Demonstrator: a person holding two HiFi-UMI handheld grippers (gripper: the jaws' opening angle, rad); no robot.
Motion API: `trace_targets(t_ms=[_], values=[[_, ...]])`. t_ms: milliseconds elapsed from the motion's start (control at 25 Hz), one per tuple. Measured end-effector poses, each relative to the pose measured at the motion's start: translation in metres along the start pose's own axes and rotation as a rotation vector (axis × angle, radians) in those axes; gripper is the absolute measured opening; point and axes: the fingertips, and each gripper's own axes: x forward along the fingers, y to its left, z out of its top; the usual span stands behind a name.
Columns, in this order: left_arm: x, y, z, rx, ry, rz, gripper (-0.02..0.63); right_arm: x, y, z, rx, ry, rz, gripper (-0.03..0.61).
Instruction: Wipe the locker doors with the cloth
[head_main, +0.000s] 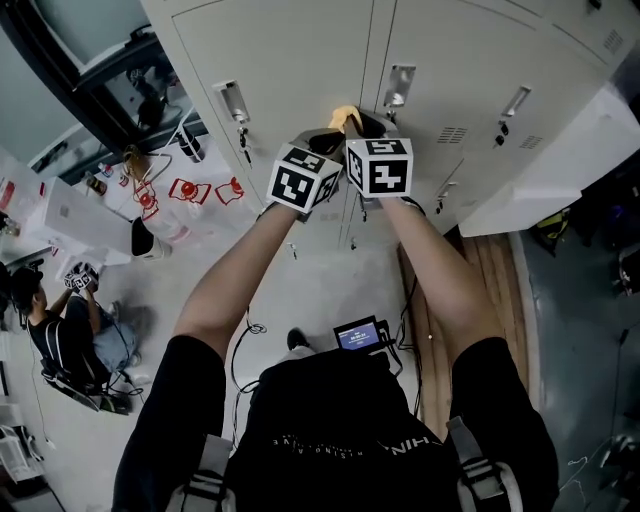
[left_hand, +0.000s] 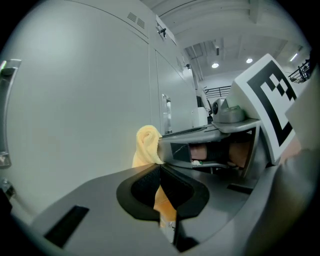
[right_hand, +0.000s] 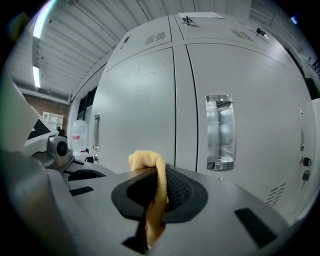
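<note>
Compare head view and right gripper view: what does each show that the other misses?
Head view only: the person's arms, a seated person on the floor, a small screen. Right gripper view only: the right gripper, jaws shut on the cloth, and a water bottle at left. Both: the cloth and the grey locker doors.

A pale grey smooth floor (head_main: 330, 290) lay below, with a strip of brown wooden planks (head_main: 500, 270) along its right side. Overhead ran a ribbed grey metal ceiling (right_hand: 75, 45) with a long bright strip light (right_hand: 36, 75), above a red brick wall (right_hand: 37, 102).
</note>
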Motion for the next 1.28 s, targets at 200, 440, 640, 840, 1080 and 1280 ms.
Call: trace_targets(t_ms=[200, 440, 640, 840, 1080, 1280], values=[[0.007, -0.005, 0.001, 0.001, 0.002, -0.008, 0.020, -0.002, -0.008, -0.002, 0.000, 0.004, -0.006, 0.051], [0.006, -0.007, 0.001, -0.003, 0.003, 0.001, 0.020, -0.004, -0.008, -0.002, 0.003, 0.006, -0.001, 0.051], [-0.003, -0.010, 0.001, -0.011, -0.008, 0.013, 0.020, -0.011, 0.000, -0.001, 0.017, -0.007, 0.020, 0.051], [-0.022, -0.010, -0.010, -0.020, -0.014, 0.052, 0.020, -0.016, 0.022, -0.008, 0.009, -0.008, 0.069, 0.051], [-0.051, 0.008, -0.041, -0.052, 0.011, 0.110, 0.020, -0.006, 0.066, -0.027, 0.008, 0.025, 0.140, 0.051], [-0.077, 0.035, -0.069, -0.093, 0.037, 0.152, 0.020, 0.013, 0.107, -0.043, 0.002, 0.062, 0.186, 0.051]])
